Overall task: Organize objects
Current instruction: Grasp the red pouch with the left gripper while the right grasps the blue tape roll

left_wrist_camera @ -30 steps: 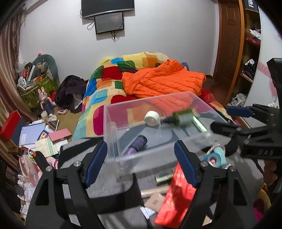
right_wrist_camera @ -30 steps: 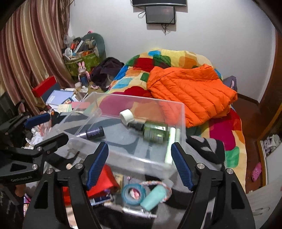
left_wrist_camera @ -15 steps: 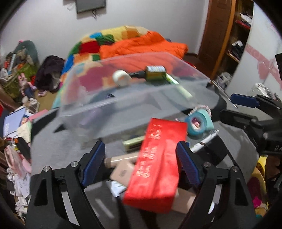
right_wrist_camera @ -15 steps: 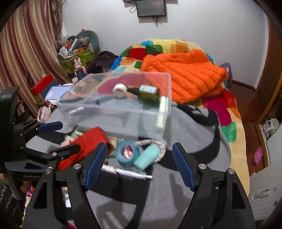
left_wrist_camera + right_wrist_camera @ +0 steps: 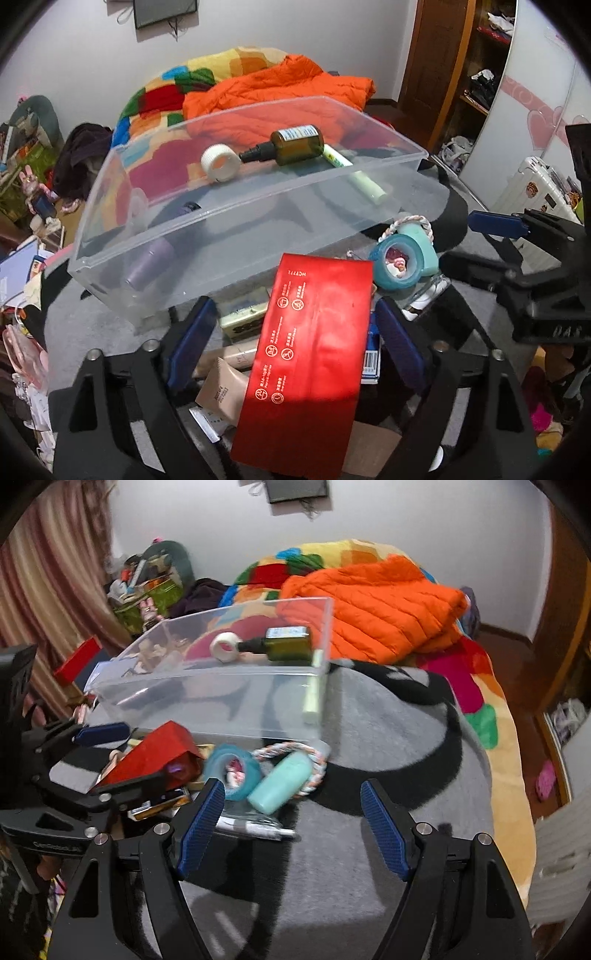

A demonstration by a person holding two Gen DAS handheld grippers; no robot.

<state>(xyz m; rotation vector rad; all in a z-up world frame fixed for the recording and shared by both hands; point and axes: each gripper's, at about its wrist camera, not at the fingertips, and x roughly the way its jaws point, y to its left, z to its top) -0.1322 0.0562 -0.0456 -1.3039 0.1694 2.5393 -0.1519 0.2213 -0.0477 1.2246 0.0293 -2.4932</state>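
A clear plastic bin stands on the grey blanket, also in the right wrist view. It holds a dark green bottle, a white tape roll, a pale green tube and a purple bottle. In front lies a pile: a red box, a teal tape roll, a mint bottle and a rope ring. My left gripper is open, its fingers either side of the red box. My right gripper is open, just short of the mint bottle.
A silver pen and small cartons lie in the pile. An orange jacket lies on the colourful bedspread behind the bin. Clutter covers the floor at left. A wardrobe stands at right.
Both grippers have drawn back and lowered from the bin toward the pile in front of it. The red box now sits between my left fingers. Both stay open.
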